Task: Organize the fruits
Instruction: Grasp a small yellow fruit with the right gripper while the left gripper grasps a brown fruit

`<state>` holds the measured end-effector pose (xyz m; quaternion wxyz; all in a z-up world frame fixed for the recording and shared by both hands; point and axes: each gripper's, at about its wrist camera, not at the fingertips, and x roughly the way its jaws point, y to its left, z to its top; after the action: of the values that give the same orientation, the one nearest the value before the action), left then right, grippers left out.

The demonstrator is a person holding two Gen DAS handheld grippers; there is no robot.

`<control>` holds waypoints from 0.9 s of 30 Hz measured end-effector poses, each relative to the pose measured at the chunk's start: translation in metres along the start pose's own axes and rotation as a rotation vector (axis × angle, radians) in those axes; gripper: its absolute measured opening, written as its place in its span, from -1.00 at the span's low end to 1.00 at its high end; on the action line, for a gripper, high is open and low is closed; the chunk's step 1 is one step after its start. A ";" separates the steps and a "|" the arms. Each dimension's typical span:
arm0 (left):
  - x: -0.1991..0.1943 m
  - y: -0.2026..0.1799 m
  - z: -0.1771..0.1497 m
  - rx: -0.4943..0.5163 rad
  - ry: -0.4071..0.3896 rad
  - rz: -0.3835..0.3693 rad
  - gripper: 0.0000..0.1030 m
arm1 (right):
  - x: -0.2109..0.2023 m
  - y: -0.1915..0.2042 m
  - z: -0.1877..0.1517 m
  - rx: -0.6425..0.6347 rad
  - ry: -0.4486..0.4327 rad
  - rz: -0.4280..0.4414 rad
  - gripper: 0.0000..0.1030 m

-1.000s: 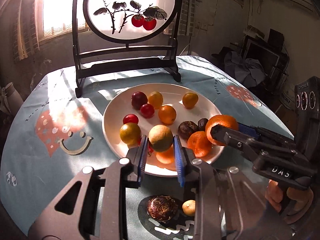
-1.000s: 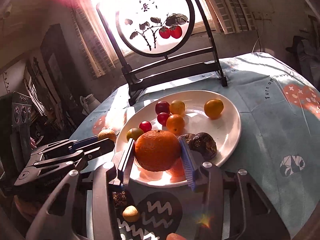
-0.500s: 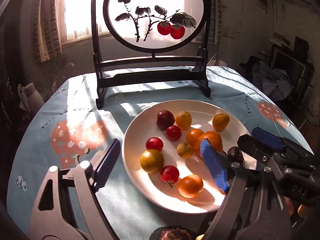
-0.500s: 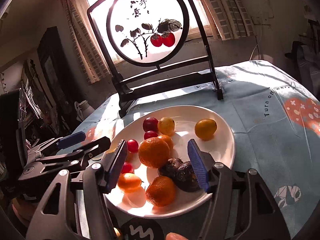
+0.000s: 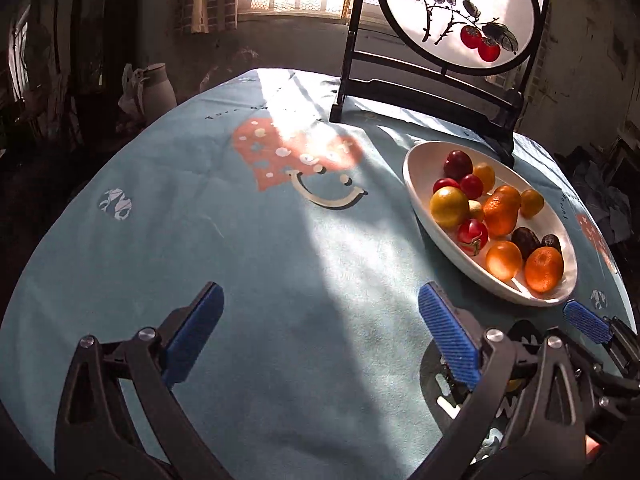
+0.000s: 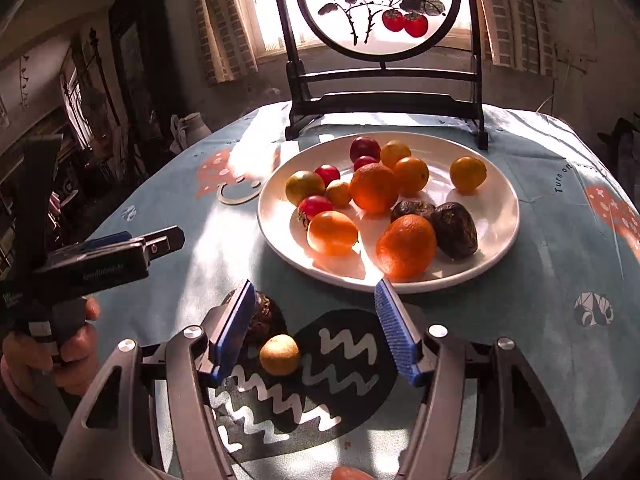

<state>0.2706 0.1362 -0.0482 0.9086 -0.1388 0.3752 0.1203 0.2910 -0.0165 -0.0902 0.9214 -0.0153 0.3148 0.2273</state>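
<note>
A white plate [image 6: 496, 184] on the blue tablecloth holds several fruits: oranges [image 6: 374, 188], red tomatoes [image 6: 314, 206], yellow fruits and two dark wrinkled ones [image 6: 456, 230]. My right gripper [image 6: 316, 292] stands open just in front of the plate. A small yellowish fruit [image 6: 279, 354] lies on the cloth below its fingers, and a dark wrinkled fruit [image 6: 264, 314] is partly hidden by the left finger. My left gripper [image 5: 320, 296] hovers over bare cloth left of the plate [image 5: 416, 184], its jaws opening wide with nothing between them. It also shows in the right wrist view [image 6: 160, 240].
A round painted screen on a black stand [image 6: 380, 4] rises behind the plate. A white jug [image 5: 158, 86] stands beyond the table's far left edge. A hand [image 6: 60, 344] grips the left tool at the lower left. The round table's rim curves close on both sides.
The left gripper let go of a yellow-green fruit over the plate, opened wide and swung left. The right gripper released the big orange onto the plate and drew back.
</note>
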 end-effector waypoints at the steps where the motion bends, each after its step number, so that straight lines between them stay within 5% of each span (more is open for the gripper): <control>1: 0.000 0.008 0.001 -0.048 0.006 -0.008 0.93 | 0.002 0.006 -0.004 -0.026 0.024 0.005 0.22; 4: -0.001 0.021 0.003 -0.117 0.006 -0.017 0.93 | 0.009 0.019 -0.013 -0.096 0.073 0.015 0.22; 12: -0.004 0.014 0.003 -0.073 0.005 -0.004 0.93 | 0.020 0.023 -0.019 -0.147 0.119 0.015 0.21; 27: -0.004 0.009 0.003 -0.044 0.007 -0.001 0.93 | 0.031 0.022 -0.021 -0.135 0.173 0.031 -0.25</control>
<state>0.2667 0.1450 -0.0451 0.9041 -0.1592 0.3755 0.1273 0.2910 0.0119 -0.1228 0.8840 -0.0921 0.3773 0.2600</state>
